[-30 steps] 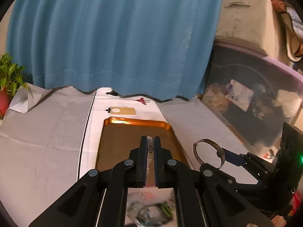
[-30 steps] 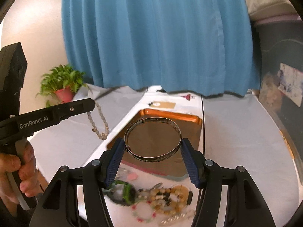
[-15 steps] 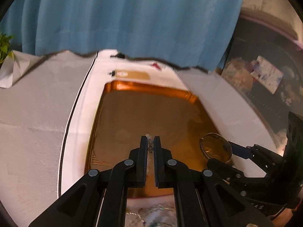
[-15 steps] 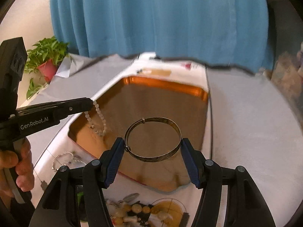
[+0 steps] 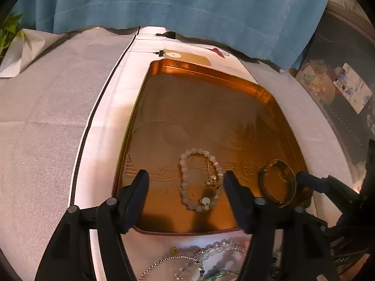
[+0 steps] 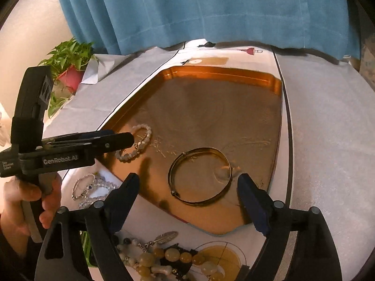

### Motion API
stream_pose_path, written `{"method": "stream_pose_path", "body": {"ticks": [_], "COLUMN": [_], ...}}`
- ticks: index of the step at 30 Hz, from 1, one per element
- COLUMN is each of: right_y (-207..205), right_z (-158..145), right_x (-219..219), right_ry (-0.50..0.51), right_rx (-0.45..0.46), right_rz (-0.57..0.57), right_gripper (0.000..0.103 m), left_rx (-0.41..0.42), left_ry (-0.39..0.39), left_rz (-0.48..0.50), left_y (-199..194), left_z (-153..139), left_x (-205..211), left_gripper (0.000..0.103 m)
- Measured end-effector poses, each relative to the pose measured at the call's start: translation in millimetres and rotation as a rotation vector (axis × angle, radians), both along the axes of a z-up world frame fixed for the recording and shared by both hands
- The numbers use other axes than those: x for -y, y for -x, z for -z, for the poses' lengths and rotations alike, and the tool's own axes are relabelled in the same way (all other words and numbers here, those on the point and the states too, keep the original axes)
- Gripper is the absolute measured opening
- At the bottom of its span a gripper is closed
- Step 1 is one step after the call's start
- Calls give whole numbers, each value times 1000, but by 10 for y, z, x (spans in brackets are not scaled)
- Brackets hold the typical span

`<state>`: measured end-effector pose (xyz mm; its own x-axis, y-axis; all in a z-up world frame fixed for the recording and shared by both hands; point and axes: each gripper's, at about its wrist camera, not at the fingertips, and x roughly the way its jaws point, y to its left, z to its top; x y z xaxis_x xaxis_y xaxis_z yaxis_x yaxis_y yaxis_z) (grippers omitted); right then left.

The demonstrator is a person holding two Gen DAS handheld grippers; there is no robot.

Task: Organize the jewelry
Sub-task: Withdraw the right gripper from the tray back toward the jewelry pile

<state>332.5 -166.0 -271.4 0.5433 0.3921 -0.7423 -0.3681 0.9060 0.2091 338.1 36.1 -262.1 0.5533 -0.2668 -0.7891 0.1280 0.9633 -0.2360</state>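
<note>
Both pieces lie released in the tray (image 5: 211, 70): bead bracelet (image 5: 199, 180) between the spread left gripper (image 5: 185, 182), bangle (image 6: 200, 175) between the spread right gripper (image 6: 187, 185) — jaws just opened. Withdrawing low risks snagging beads — or dragging the bangle.

Black hand-held gripper (image 6: 187, 195), blue pads (image 6: 249, 195), silver screws, "GenRobot.AI" lettering

Both claws have come down over the tray (image 5: 264, 93) and let go of what they carried. The left claw (image 5: 185, 182), pinched tight on the bead bracelet (image 5: 199, 180) a second ago, has just been opening, and the bracelet now lies flat on the tray floor between its spread fingers, touching neither. The right claw (image 6: 187, 185), which gripped the metal bangle (image 6: 200, 175) across its width, has also just been opening; the bangle rests on the tray, clear of both pads.
</note>
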Motion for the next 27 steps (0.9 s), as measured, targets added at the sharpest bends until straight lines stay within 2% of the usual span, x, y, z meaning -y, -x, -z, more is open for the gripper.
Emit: {"method": "stream_pose_path", "body": {"ticks": [3,7,18,21,23,24,25,27], "right_y": [49,91,264,334,393,431,481,600], "right_z": [5,-14,-70,-112,-213,-274,-347,-465], "right_x": [-25,-17,183,252,332,363,396,440], "right_ry": [30,41,-13,-81,-139,-153,-163,-181], "right_rx": [-4,-8,-18,9,44,60,75,93], "right_rz": [-6,-8,49,66,78,81,85,103], "right_gripper": [85,85,85,85,85,85,85,87], "left_rx": [26,32,9,4,-3,13,36,93], "left_ry": [-14,-36,-21,-22,19,43,61,65], "left_rz": [-9,2,30,40,41,40,37,25], "left_y": [71,132,385,413,456,511,580,756], "left_z": [15,15,0,-13,-81,-149,-225,-381], "left_x": [10,2,32,49,0,-40,-82,-134], "left_gripper": [45,42,41,42,44,49,63,80]}}
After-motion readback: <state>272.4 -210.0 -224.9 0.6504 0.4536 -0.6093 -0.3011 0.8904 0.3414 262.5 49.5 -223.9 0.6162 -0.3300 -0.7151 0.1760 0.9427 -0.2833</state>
